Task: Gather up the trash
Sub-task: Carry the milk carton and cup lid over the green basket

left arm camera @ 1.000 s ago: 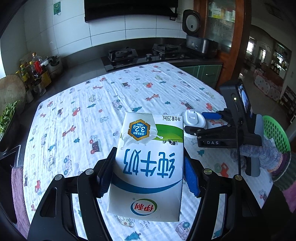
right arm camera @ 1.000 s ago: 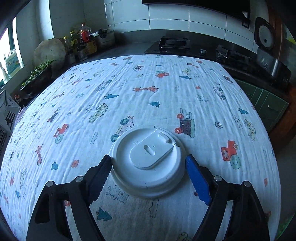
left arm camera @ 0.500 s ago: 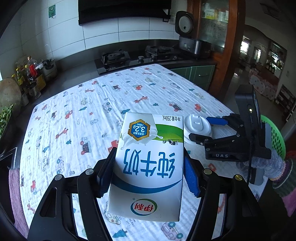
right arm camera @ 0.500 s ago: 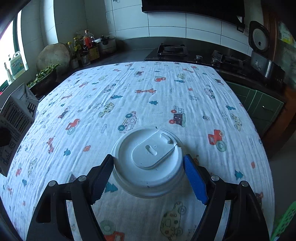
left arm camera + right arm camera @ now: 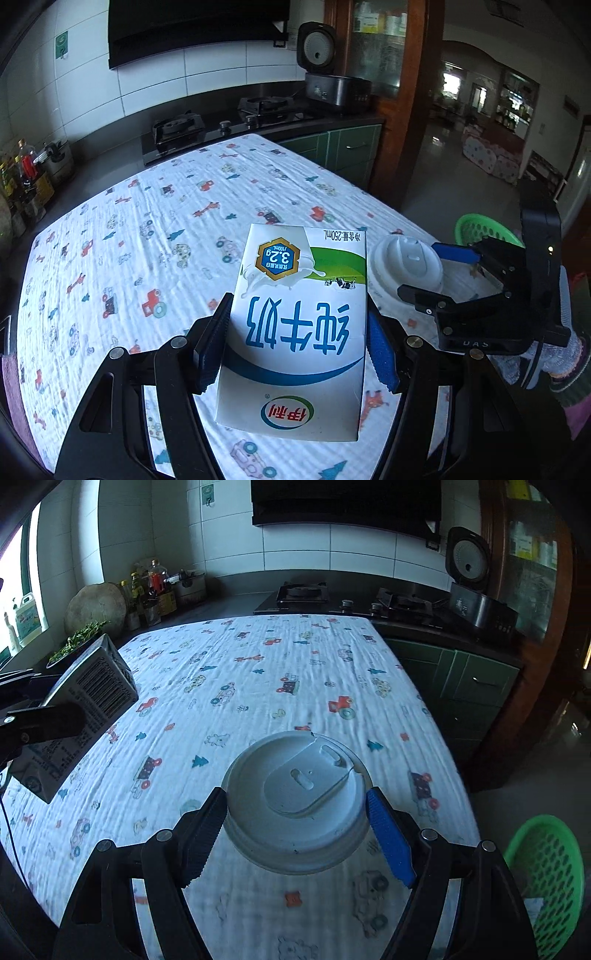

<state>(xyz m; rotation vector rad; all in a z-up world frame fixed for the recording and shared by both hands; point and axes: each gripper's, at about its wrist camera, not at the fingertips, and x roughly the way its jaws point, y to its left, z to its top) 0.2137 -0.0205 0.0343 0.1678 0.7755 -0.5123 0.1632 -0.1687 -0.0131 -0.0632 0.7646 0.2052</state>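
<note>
My left gripper is shut on a white, blue and green milk carton, held above the patterned tablecloth. My right gripper is shut on a white lidded paper cup, also held off the table. In the left wrist view the cup and the right gripper sit just right of the carton. In the right wrist view the carton and a left gripper finger show at the far left. A green mesh basket stands low beyond the table's right edge; it also shows in the left wrist view.
The table wears a white cloth with cartoon prints. Behind it are a counter with a gas stove, a rice cooker, bottles and greens. Green cabinets stand to the right.
Both grippers have risen and swung right with their loads. The table looks farther below, and the green basket has come into the right wrist view.
</note>
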